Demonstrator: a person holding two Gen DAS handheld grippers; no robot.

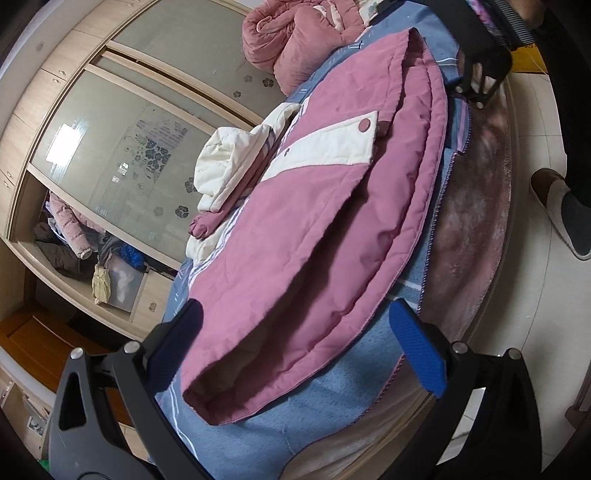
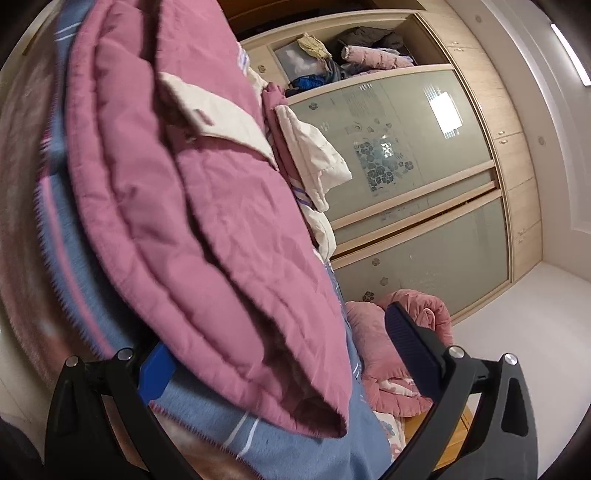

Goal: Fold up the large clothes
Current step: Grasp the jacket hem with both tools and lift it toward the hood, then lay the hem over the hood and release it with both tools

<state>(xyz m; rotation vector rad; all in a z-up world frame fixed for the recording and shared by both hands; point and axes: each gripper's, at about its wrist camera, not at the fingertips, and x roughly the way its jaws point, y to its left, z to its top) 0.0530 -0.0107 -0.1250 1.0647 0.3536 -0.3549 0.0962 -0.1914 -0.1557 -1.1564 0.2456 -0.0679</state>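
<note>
Closest to us, our left gripper (image 1: 308, 343) hangs with its jaws spread wide, the blue pads on either side of the near end of the pink jacket (image 1: 332, 206) without touching it. Our right gripper (image 2: 277, 354) is just as wide and holds nothing; the jacket's other end lies between its fingers, the left pad partly tucked behind the hem.

The jacket itself lies on the blue blanket (image 1: 258, 435) that covers the bed, already doubled lengthwise into a long narrow shape, with a cream panel and snap buttons on top. Its cream hood (image 1: 229, 166) and one pink cuff spill out on the far side, toward the wardrobe.

We judge the next move to be a pinch at each end. The risk there is plain: the padded layers are thick and stacked, so a shallow bite may catch only the top layer and let the fold open as we lift. A deep bite could pick up the blanket too, since the hem sits right on it. The loose hood may also drag and skew the bundle.

Beyond the jacket, a rolled pink quilt (image 1: 295, 33) sits further up the bed. Furthest off stands the wardrobe (image 2: 424, 184) with frosted sliding doors, and clothes heaped in its open compartment.
</note>
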